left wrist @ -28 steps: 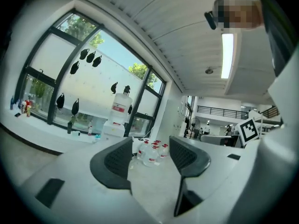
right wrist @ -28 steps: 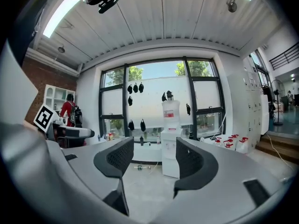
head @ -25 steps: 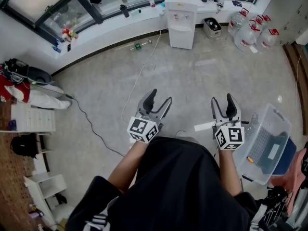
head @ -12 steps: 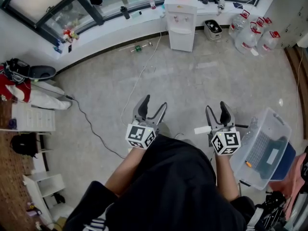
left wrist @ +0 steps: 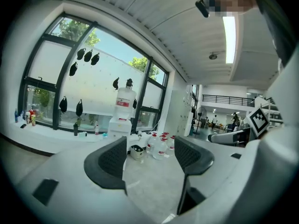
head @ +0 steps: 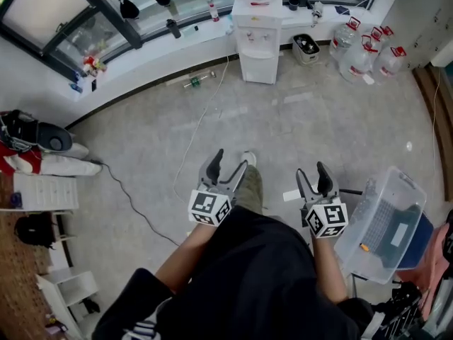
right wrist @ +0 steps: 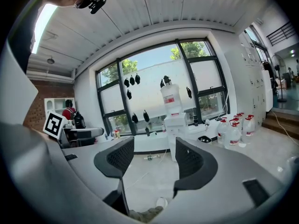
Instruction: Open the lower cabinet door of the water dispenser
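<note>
In the approach step, the left gripper (head: pixel 232 160), jaws just widened, and right gripper (head: pixel 311 172) gaped empty, the shut lower cabinet door (head: pixel 258 66) of the tall white water dispenser (head: pixel 255 20) well ahead of them, so closing in seemed next.

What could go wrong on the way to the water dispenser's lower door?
1. The white cable lies on the floor ahead, running toward the water dispenser; a foot might catch it.
2. The clear plastic bin stands close beside the right claw and might get knocked.
</note>
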The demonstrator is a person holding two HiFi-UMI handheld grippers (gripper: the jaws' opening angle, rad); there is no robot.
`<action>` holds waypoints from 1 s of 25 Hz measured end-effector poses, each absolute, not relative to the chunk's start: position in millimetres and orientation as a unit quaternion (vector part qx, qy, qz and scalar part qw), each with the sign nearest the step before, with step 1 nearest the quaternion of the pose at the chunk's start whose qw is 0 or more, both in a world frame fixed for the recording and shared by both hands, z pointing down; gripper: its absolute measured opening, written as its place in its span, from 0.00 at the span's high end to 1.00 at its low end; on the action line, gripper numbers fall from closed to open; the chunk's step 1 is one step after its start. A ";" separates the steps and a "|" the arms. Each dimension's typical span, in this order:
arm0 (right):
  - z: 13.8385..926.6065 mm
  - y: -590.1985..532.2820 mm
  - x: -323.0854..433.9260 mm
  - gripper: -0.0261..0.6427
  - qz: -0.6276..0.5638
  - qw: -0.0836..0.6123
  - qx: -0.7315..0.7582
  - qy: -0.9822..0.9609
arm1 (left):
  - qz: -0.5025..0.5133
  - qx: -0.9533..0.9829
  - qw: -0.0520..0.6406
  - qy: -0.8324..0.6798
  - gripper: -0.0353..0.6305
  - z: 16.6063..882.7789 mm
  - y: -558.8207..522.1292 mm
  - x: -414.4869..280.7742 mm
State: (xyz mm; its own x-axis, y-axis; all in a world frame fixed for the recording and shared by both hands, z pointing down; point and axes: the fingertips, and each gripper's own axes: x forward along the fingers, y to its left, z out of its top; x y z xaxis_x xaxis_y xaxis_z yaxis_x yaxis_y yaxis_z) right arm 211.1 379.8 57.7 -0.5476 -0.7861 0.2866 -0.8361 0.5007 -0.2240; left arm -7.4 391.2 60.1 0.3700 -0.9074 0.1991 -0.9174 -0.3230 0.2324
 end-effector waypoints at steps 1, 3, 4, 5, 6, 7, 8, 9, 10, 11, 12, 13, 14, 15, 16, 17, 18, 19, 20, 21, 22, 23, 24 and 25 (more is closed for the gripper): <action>59.0 371.7 211.1 0.59 0.170 0.076 0.473 -0.861 | 0.015 0.817 0.157 -0.554 0.50 63.0 380.6 -5.0; 60.7 352.1 210.3 0.59 0.168 0.083 0.478 -0.858 | 0.013 0.827 0.165 -0.537 0.50 68.9 356.4 -0.3; 60.9 340.7 209.8 0.59 0.166 0.087 0.480 -0.857 | 0.011 0.832 0.169 -0.528 0.50 71.3 343.3 1.9; 60.6 327.8 209.5 0.59 0.164 0.093 0.481 -0.856 | 0.010 0.836 0.171 -0.522 0.50 73.3 329.4 3.6; 59.8 313.3 209.5 0.59 0.162 0.098 0.482 -0.856 | 0.010 0.838 0.173 -0.517 0.50 74.9 314.6 4.4; 58.6 298.1 209.5 0.59 0.162 0.103 0.483 -0.854 | 0.011 0.839 0.176 -0.515 0.50 76.3 299.3 4.2; 57.1 283.5 208.9 0.59 0.165 0.107 0.483 -0.853 | 0.012 0.839 0.180 -0.513 0.50 77.3 284.6 3.0; 55.3 270.0 207.6 0.59 0.168 0.110 0.484 -0.852 | 0.013 0.840 0.185 -0.510 0.50 78.0 270.9 1.0; 52.7 256.3 205.3 0.59 0.169 0.112 0.484 -0.851 | 0.014 0.841 0.189 -0.507 0.50 77.9 257.4 -1.5; 49.4 241.2 202.5 0.59 0.167 0.115 0.484 -0.851 | 0.014 0.843 0.191 -0.503 0.50 77.2 243.4 -4.1; 45.5 224.8 199.8 0.59 0.163 0.117 0.485 -0.851 | 0.013 0.845 0.192 -0.499 0.50 76.0 229.0 -6.1; 41.6 208.1 197.9 0.59 0.157 0.119 0.487 -0.851 | 0.012 0.847 0.194 -0.495 0.50 74.8 215.4 -7.5; 38.2 191.9 196.5 0.59 0.154 0.120 0.490 -0.850 | 0.012 0.848 0.195 -0.492 0.50 73.7 202.7 -9.1; 35.3 176.4 195.0 0.59 0.153 0.118 0.495 -0.847 | 0.012 0.850 0.195 -0.489 0.50 72.5 190.4 -11.7; 32.9 161.5 192.5 0.59 0.153 0.114 0.500 -0.844 | 0.012 0.851 0.195 -0.487 0.50 71.1 177.9 -15.7; 30.8 147.3 188.9 0.59 0.155 0.111 0.505 -0.842 | 0.012 0.852 0.195 -0.486 0.50 69.6 165.1 -20.7; 29.1 134.1 184.5 0.59 0.155 0.110 0.507 -0.840 | 0.011 0.852 0.195 -0.485 0.50 68.1 152.5 -26.0; 28.0 121.9 179.6 0.59 0.155 0.110 0.509 -0.840 | 0.009 0.853 0.196 -0.484 0.50 66.8 140.6 -31.1; 27.8 110.6 174.8 0.59 0.154 0.111 0.509 -0.839 | 0.007 0.854 0.195 -0.482 0.50 65.7 129.3 -35.7; 28.5 100.1 170.2 0.59 0.154 0.113 0.510 -0.839 | 0.006 0.856 0.194 -0.479 0.50 65.2 118.8 -40.0; 30.3 90.6 166.0 0.59 0.155 0.115 0.511 -0.838 | 0.007 0.858 0.192 -0.477 0.50 65.1 108.6 -44.0; 33.0 81.9 162.3 0.59 0.156 0.118 0.512 -0.837 | 0.008 0.859 0.188 -0.475 0.50 65.5 98.9 -47.6; 36.4 74.3 158.9 0.59 0.158 0.121 0.513 -0.835 | 0.009 0.861 0.185 -0.474 0.50 65.9 89.7 -50.9; 39.8 68.0 155.6 0.59 0.161 0.125 0.514 -0.834 | 0.011 0.862 0.181 -0.473 0.50 66.4 81.4 -53.8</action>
State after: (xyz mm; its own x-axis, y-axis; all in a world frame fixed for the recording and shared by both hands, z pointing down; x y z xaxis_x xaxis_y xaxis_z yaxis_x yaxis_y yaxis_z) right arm 155.6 68.0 39.8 -0.4415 -0.8163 0.3725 -0.8962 0.4210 -0.1397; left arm -53.8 81.4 66.4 0.5528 -0.8115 0.1895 -0.8191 -0.4873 0.3026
